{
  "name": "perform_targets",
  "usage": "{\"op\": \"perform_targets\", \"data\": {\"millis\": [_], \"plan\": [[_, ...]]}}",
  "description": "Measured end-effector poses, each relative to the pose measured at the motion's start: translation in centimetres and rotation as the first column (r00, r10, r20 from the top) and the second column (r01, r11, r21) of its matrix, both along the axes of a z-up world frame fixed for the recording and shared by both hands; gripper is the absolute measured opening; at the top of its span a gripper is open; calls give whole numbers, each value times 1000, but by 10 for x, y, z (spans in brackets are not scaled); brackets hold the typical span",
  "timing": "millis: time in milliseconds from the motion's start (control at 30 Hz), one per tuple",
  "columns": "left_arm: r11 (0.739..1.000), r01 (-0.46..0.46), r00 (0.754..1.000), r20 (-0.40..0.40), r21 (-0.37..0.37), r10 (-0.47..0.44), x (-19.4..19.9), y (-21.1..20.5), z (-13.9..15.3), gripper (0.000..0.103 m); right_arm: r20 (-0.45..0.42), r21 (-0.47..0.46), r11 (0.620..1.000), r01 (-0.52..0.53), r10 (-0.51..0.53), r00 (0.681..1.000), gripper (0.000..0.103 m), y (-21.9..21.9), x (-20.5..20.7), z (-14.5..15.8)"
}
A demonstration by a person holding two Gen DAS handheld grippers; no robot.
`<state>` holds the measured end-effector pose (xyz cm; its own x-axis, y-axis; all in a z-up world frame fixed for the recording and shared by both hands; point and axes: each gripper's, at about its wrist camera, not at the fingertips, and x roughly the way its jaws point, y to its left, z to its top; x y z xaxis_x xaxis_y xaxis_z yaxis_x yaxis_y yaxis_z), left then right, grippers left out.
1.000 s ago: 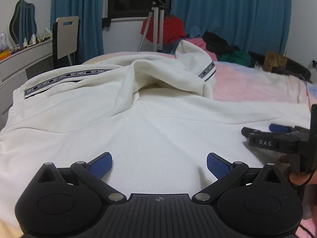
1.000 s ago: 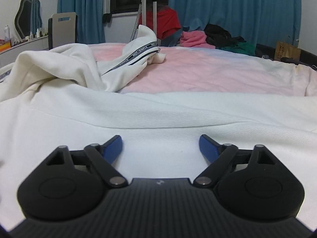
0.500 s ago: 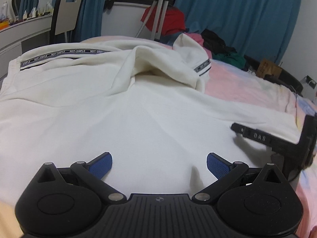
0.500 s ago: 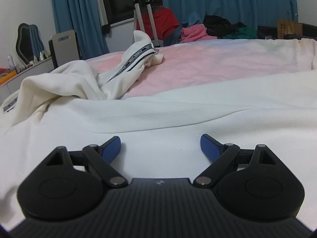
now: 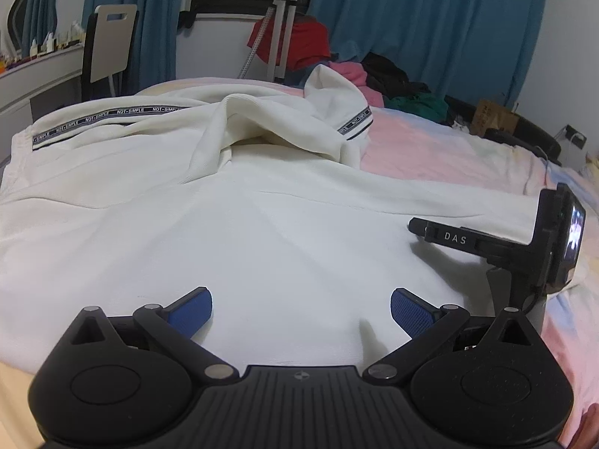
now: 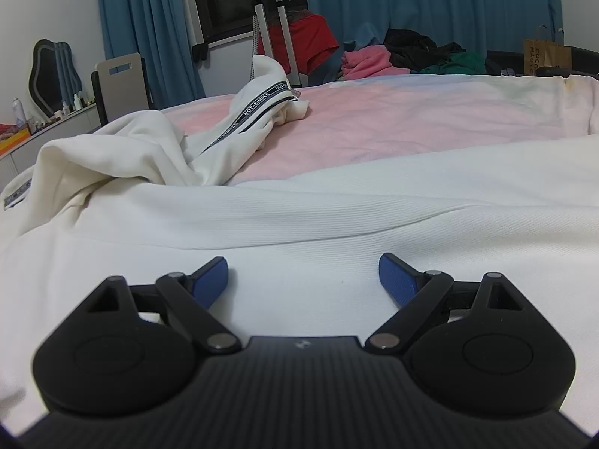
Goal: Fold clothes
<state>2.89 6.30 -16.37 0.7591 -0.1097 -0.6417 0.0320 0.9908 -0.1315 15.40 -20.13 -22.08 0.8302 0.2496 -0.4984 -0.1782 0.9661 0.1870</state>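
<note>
A white garment (image 5: 262,224) with black-and-white lettered tape lies spread on the bed, its far part bunched and folded over. It also fills the lower right wrist view (image 6: 299,224), with a taped sleeve (image 6: 258,108) lying further back. My left gripper (image 5: 301,308) is open and empty just above the near cloth. My right gripper (image 6: 303,278) is open and empty, low over the cloth; its body shows at the right of the left wrist view (image 5: 524,247).
The bed has a pink sheet (image 6: 393,123). A pile of red, pink, black and green clothes (image 6: 393,52) lies at the far edge by a tripod (image 6: 269,26). A chair (image 5: 112,48) and shelf stand at left. Blue curtains hang behind.
Both grippers have shifted slightly over the garment and the views have tilted. The right gripper sits a little higher and further right in the left wrist view. Both stay open.
</note>
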Motion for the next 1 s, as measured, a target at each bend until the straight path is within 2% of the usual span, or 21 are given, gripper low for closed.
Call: {"op": "perform_targets", "data": {"millis": [200, 500, 767, 1000], "plan": [[1000, -20, 1000, -21, 14, 20, -2, 3, -4, 102, 0, 0, 1000, 0, 0, 1000, 89, 0, 0, 0], [999, -26, 1000, -12, 25, 27, -2, 4, -2, 102, -1, 1, 1000, 0, 0, 1000, 89, 0, 0, 0], [998, -24, 999, 43, 58, 22, -5, -2, 5, 102, -1, 1, 1000, 1, -1, 1000, 89, 0, 0, 0], [999, -26, 997, 74, 46, 22, -8, 3, 10, 102, -1, 1, 1000, 1, -1, 1000, 89, 0, 1, 1]]}}
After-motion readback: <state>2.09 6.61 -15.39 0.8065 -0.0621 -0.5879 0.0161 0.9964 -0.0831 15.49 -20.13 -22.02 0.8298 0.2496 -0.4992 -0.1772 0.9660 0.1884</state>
